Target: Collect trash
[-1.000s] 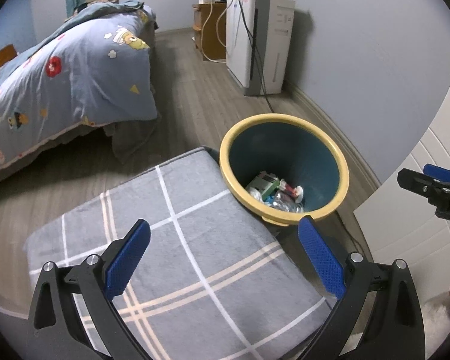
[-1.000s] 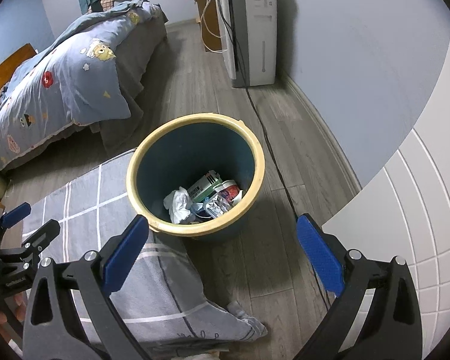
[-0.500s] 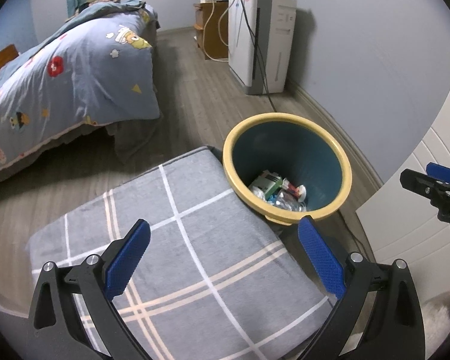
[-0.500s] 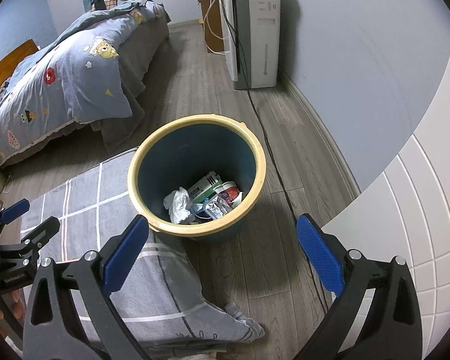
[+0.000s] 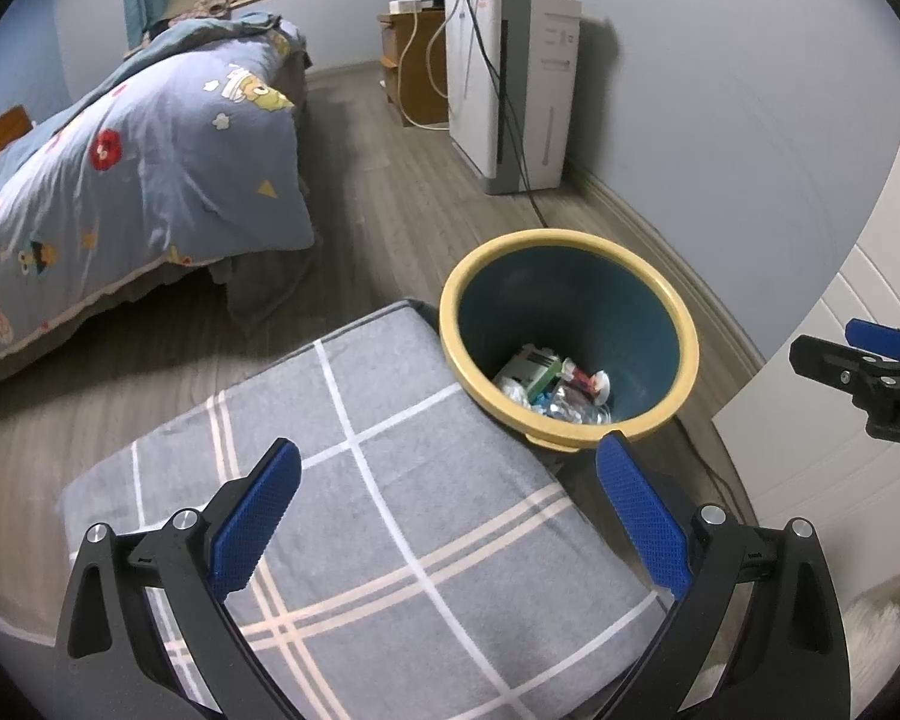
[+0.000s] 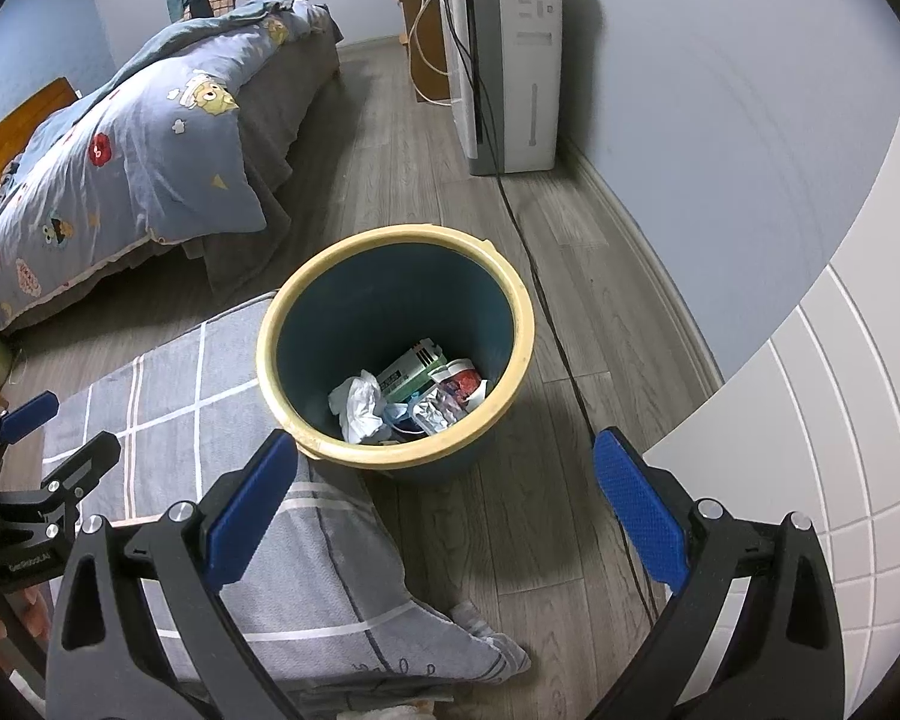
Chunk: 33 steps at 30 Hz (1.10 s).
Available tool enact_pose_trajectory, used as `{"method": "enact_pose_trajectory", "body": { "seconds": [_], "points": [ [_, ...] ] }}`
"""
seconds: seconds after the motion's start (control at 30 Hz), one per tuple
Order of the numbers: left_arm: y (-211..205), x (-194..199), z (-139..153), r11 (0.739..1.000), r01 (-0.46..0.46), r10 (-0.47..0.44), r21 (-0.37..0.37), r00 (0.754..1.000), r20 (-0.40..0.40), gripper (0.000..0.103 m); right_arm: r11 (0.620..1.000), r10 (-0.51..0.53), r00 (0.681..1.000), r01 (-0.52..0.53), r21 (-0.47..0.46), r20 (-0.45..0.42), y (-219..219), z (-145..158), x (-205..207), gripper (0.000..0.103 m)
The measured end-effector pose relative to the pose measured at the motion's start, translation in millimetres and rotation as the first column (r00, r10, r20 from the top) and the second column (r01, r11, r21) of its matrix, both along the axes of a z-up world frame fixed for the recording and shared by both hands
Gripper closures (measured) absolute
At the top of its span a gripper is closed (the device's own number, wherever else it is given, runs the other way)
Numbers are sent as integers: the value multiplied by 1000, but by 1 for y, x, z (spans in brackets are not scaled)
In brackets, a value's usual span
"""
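Right wrist view: at bottom, right gripper (image 6: 444,498) gaping wide, empty; at lower left, left gripper (image 6: 60,435) likewise spread, empty. Mid-frame, round yellow-rimmed blue plastic bin (image 6: 513,300) beside grey plaid cushion (image 6: 162,396), holding crumpled white tissue (image 6: 360,405) and wrappers. Probably light, soft, crushable; best pinched at a raised fold.

Both wrist views have drawn back a little from the round yellow-rimmed, dark blue plastic bin (image 6: 513,324). It sits slightly lower in the left view (image 5: 450,324), and more wood-plank floor (image 6: 390,138) shows beyond it.
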<state>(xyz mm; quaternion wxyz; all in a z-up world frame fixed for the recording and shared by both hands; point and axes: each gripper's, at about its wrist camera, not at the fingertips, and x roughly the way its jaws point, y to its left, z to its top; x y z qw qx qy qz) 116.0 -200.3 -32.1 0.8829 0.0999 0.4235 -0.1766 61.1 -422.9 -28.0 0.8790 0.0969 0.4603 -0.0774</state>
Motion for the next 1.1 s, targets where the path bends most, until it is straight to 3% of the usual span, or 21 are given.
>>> {"method": "enact_pose_trajectory", "body": {
  "seconds": [1.1],
  "points": [
    [-4, -5, 5, 1000, 14, -14, 15, 1000, 23, 5, 1000, -2, 1000, 2, 3, -4, -2, -2, 0, 6]
  ]
}}
